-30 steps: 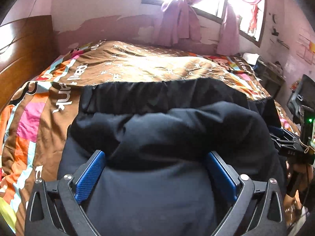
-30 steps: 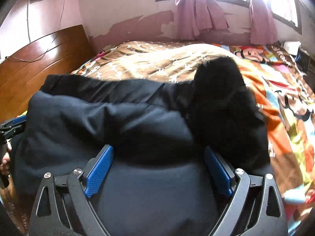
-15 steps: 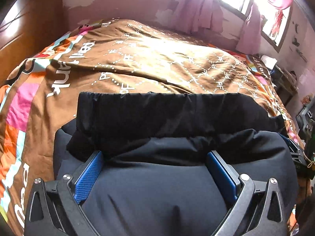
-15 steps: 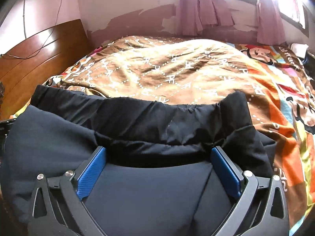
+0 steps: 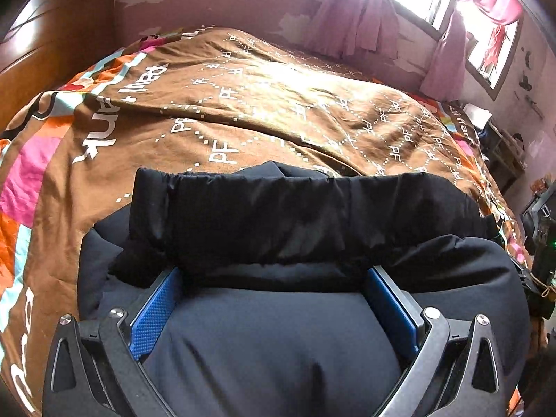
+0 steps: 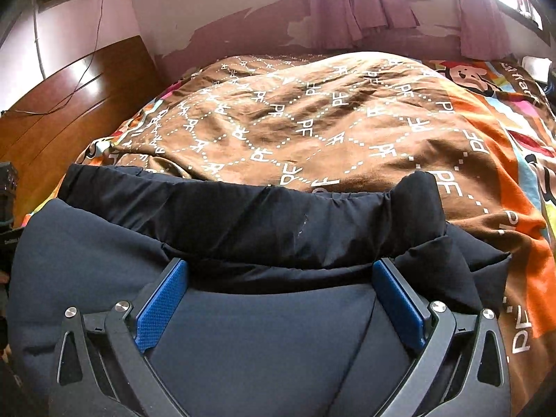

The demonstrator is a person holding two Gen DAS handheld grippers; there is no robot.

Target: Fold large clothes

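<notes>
On the near edge of the bed (image 5: 243,111), the dark padded garment (image 5: 278,347) lies bunched in a thick roll, its black lining band (image 6: 243,219) turned up along the far side against the brown patterned quilt (image 6: 330,121). You have the left gripper (image 5: 274,299) and the right gripper (image 6: 281,295) set over the bulk, both sets of jaws spread wide with the cloth swelling between the blue pads; whether the pads press on it cannot be told. By the look of it, one fold has just been laid down. Your next move calls for drawing clear without dragging the layers, then finding the garment's side edge.
</notes>
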